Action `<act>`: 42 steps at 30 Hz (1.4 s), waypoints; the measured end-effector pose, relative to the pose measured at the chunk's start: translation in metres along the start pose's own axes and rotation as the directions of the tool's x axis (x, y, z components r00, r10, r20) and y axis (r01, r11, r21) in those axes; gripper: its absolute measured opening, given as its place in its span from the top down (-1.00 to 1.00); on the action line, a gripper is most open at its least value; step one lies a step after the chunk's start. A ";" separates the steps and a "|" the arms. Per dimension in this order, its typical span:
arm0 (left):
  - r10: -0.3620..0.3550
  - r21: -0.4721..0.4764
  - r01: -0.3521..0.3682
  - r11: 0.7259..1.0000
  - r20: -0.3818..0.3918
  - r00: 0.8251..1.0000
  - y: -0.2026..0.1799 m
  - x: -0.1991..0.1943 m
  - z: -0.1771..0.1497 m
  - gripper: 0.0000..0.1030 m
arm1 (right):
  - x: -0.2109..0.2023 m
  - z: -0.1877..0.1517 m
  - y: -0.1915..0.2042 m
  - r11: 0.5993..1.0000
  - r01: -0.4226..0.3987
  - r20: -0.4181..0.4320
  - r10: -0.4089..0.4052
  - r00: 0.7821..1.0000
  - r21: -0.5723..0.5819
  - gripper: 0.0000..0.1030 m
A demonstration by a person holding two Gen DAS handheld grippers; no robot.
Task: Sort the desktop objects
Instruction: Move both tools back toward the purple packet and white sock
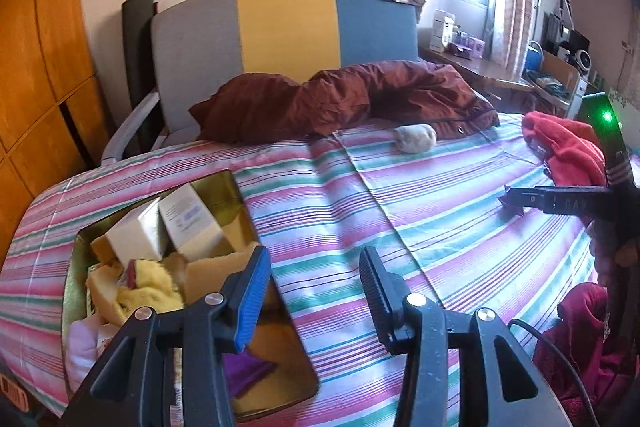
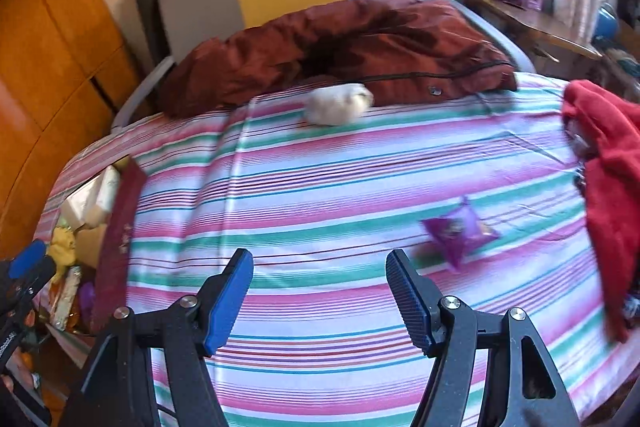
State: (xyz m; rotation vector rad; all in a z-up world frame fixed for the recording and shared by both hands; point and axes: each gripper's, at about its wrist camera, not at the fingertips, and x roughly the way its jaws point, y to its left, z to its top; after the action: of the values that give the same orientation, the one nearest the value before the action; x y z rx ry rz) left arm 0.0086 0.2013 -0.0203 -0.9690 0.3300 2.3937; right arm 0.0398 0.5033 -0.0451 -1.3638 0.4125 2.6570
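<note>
A gold tin box (image 1: 236,195) sits at the left on a striped bedsheet (image 1: 400,211); it holds white cartons (image 1: 188,219), a yellow cloth (image 1: 148,291), a purple item and other bits. My left gripper (image 1: 314,287) is open and empty, hovering at the box's right edge. My right gripper (image 2: 320,291) is open and empty above the sheet. A purple snack packet (image 2: 460,231) lies just ahead and right of it. In the left wrist view the right gripper (image 1: 516,201) shows side-on over that packet. A whitish rolled lump (image 2: 340,105) lies further back. The box (image 2: 120,227) also shows at left.
A dark red quilt (image 1: 352,99) lies across the head of the bed against a grey, yellow and blue headboard (image 1: 284,27). A red cloth (image 2: 612,167) is bunched at the right edge. A wooden wardrobe (image 1: 36,67) stands left, a cluttered desk (image 1: 480,63) at right.
</note>
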 end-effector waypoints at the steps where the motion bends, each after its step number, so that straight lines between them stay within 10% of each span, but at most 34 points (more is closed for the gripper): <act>1: -0.004 0.006 0.004 1.000 -0.003 1.000 -0.003 0.002 0.001 0.10 | 0.000 0.000 -0.006 1.000 0.007 -0.003 -0.007 1.000 0.008 -0.35; 42: -0.175 0.028 0.181 0.983 -0.149 0.973 -0.065 0.070 0.019 0.10 | 0.091 0.014 -0.098 0.981 0.084 -0.141 -0.109 0.984 -0.176 -0.36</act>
State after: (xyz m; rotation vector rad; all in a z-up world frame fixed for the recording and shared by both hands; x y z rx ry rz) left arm -0.0080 0.2897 -0.0570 -1.1088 0.3304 2.1517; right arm -0.0014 0.5994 -0.1293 -1.5959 0.1328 2.5692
